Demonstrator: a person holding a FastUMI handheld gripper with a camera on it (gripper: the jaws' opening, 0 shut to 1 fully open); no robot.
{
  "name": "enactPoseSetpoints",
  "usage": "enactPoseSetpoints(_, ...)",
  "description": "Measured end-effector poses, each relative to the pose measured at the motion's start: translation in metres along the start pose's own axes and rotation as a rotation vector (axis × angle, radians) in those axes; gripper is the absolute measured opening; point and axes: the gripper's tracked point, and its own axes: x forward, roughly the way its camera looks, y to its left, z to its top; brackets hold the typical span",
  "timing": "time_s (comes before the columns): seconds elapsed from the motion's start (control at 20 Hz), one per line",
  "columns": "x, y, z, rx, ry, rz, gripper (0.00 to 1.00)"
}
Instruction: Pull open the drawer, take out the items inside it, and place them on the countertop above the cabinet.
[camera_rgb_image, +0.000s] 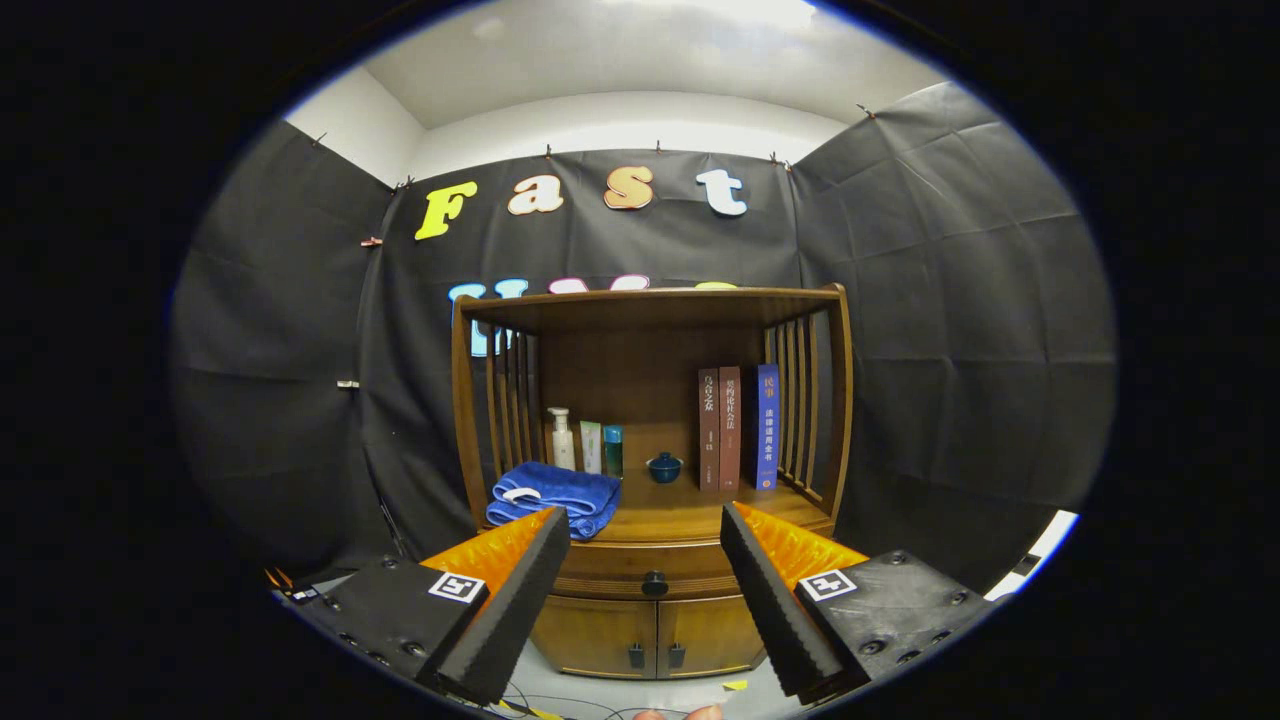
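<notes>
A wooden cabinet (830, 400) stands ahead of me against the booth wall. Its drawer (620, 572) is closed, with a dark round knob (654, 583) at its middle. The knob lies beyond my fingertips, in line with the gap between them. My gripper (645, 525) is open, with nothing between its fingers. The countertop (680, 515) above the drawer is a wooden shelf surface under a slatted hutch. What is inside the drawer is hidden.
On the countertop lie a folded blue towel (553, 497), a pump bottle (562, 440), two small tubes (601, 448), a dark blue bowl (664, 467) and three upright books (738, 427). Two small cupboard doors (655, 632) sit below the drawer. Cables (560, 705) trail on the floor.
</notes>
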Motion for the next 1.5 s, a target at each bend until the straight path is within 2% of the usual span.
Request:
enactPoseSetpoints(0.5,0.04,-0.003,-0.086,-0.019,0.066,0.01,0.98)
enactPoseSetpoints(0.7,0.069,-0.004,-0.125,-0.031,0.112,0.012,0.98)
enactPoseSetpoints(1.05,0.143,-0.017,-0.206,0.048,0.201,-0.023,0.98)
enactPoseSetpoints(1.4,0.197,-0.018,-0.258,-0.013,0.26,-0.029,0.99)
enactPoseSetpoints(1.5,0.209,-0.02,-0.271,-0.013,0.29,-0.035,0.88)
